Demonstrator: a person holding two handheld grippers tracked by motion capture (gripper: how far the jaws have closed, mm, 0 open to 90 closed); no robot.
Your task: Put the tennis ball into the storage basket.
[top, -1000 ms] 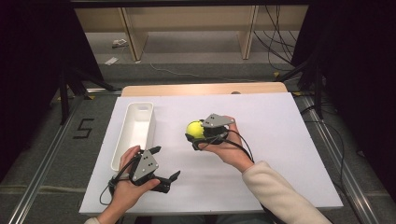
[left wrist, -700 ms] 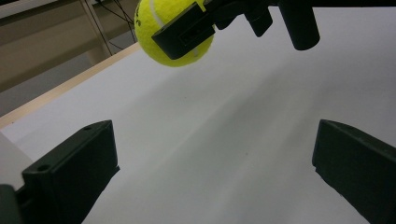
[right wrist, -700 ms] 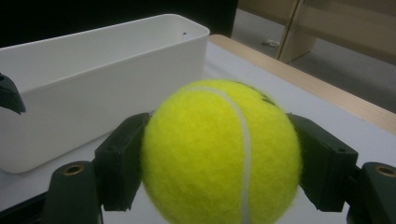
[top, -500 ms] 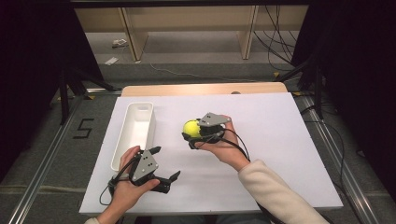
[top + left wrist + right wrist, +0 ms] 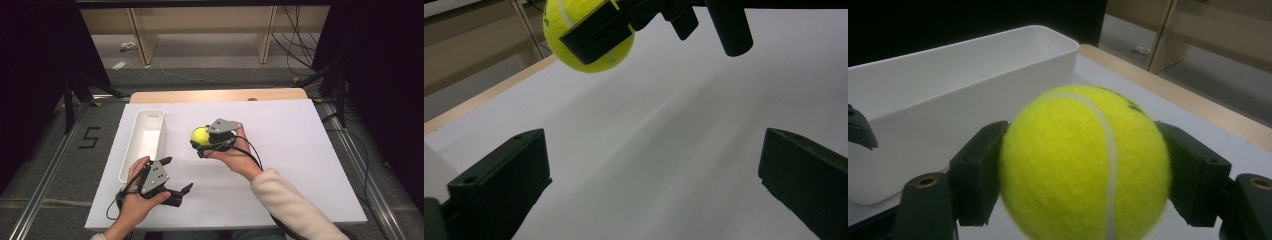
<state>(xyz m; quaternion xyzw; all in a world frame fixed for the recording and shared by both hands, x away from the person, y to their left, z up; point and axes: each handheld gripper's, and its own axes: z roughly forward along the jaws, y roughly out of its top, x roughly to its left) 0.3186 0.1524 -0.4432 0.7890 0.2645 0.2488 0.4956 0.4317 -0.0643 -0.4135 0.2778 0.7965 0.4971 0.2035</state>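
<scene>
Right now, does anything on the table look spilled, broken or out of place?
Nothing stands out. The right gripper holds the tennis ball squarely, the white bin sits upright, and the left gripper rests open.

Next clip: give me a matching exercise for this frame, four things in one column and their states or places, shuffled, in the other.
Things:
1. tennis ball
2. white bin
3. left gripper
4. right gripper

States:
A. open, nothing between the jaws
B. empty, at the table's left
C. clamped between two jaws
D. shut on something yellow

Pairs: 1-C, 2-B, 3-A, 4-D
</scene>
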